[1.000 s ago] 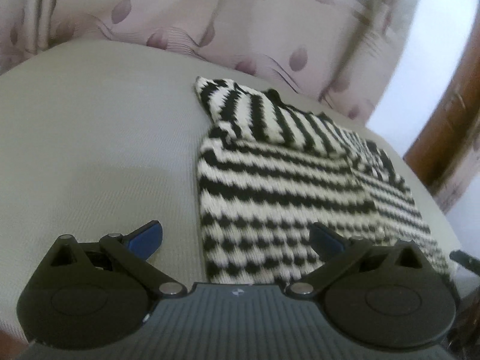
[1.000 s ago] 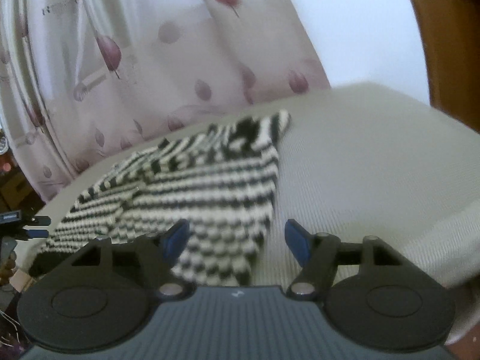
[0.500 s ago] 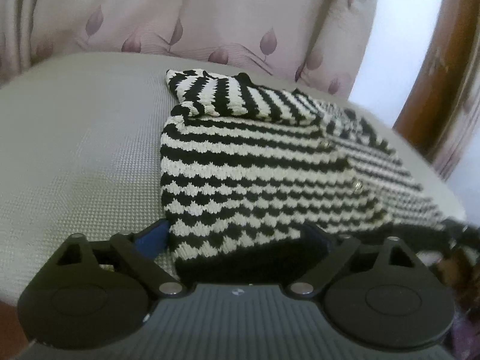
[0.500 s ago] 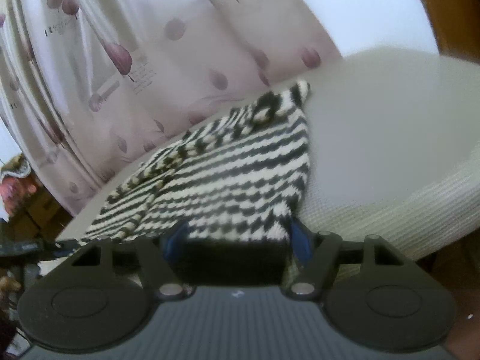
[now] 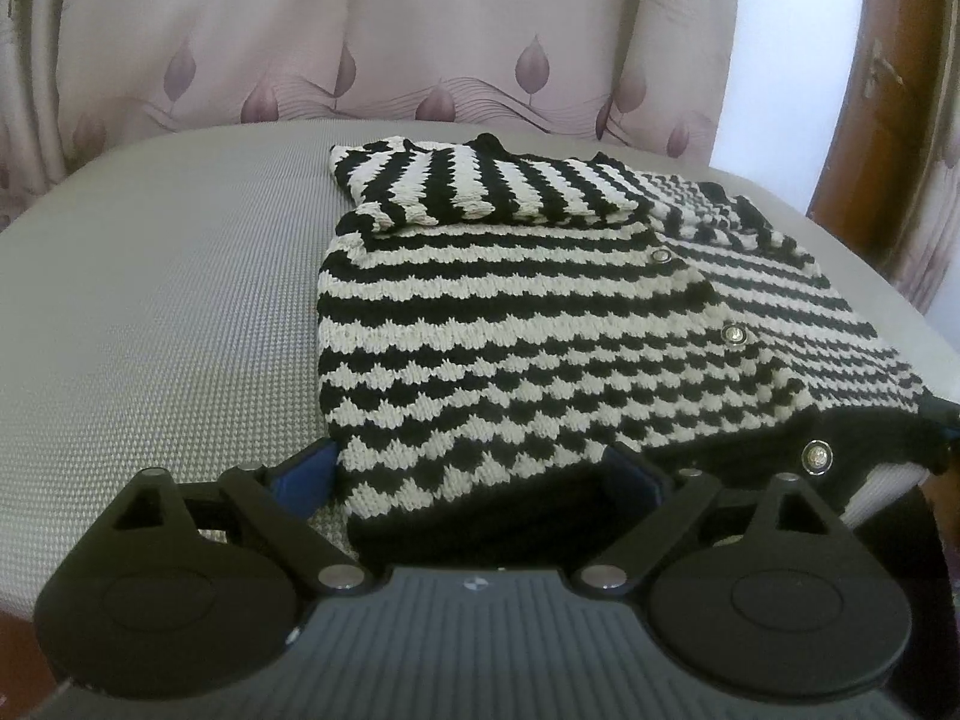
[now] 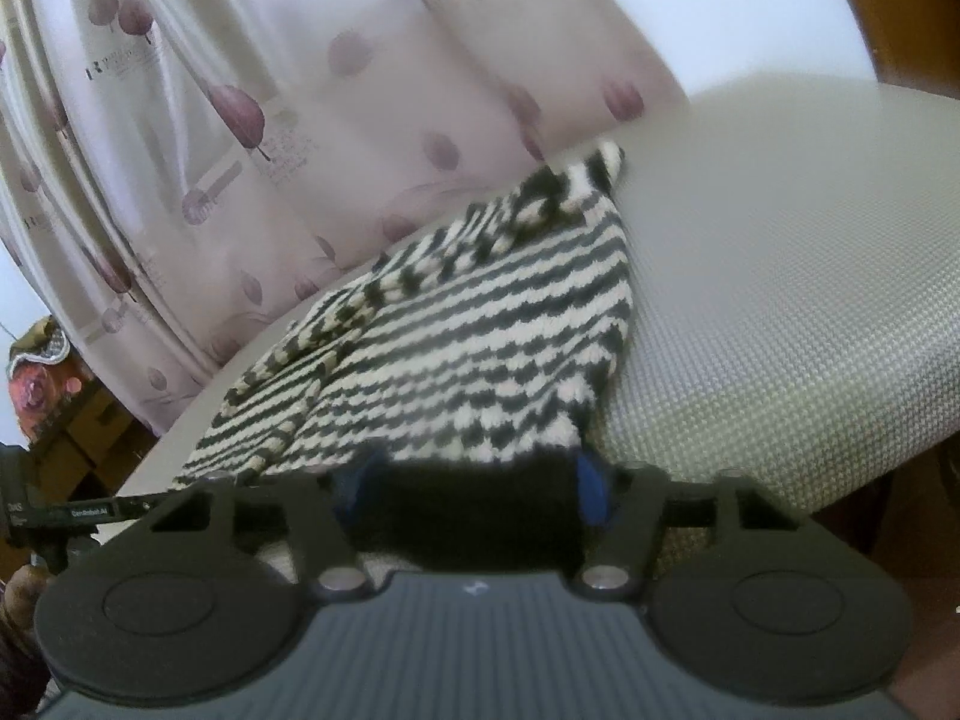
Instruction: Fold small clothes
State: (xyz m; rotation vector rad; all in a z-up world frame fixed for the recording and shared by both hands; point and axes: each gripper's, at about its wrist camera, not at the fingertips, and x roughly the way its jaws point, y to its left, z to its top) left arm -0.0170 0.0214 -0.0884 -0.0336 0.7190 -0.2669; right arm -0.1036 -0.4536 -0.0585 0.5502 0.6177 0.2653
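Looking along the left gripper (image 5: 474,477), a black-and-white striped sweater (image 5: 540,324) is seen lying flat on a grey woven cushion (image 5: 156,312). One sleeve (image 5: 480,192) is folded across the top of the sweater, and small shiny buttons (image 5: 733,333) are seen down its front. The fingers are spread wide apart. The black hem (image 5: 480,516) of the sweater lies between them, at the near left corner of the garment. The left blue pad (image 5: 306,474) stands just beside the edge of the knit, over the cushion, and the right pad (image 5: 636,474) is seen at the hem. No pressing on the cloth is visible, so the hem is between the fingers but is not clamped. A pink curtain (image 5: 420,42) with a leaf pattern is seen behind the cushion.

From the right wrist, the same sweater (image 6: 480,336) is seen from its other near corner, again on the cushion (image 6: 780,300), with the curtain (image 6: 300,120) behind. The right gripper (image 6: 468,492) has the black hem (image 6: 474,510) between its fingers, and its jaws are closing. The blue pads (image 6: 591,489) are seen at both sides of the hem, touching it. Whether the cloth is already firmly pressed cannot be told, because the picture is blurred there. At the far left edge, part of the other gripper (image 6: 36,510) is seen.
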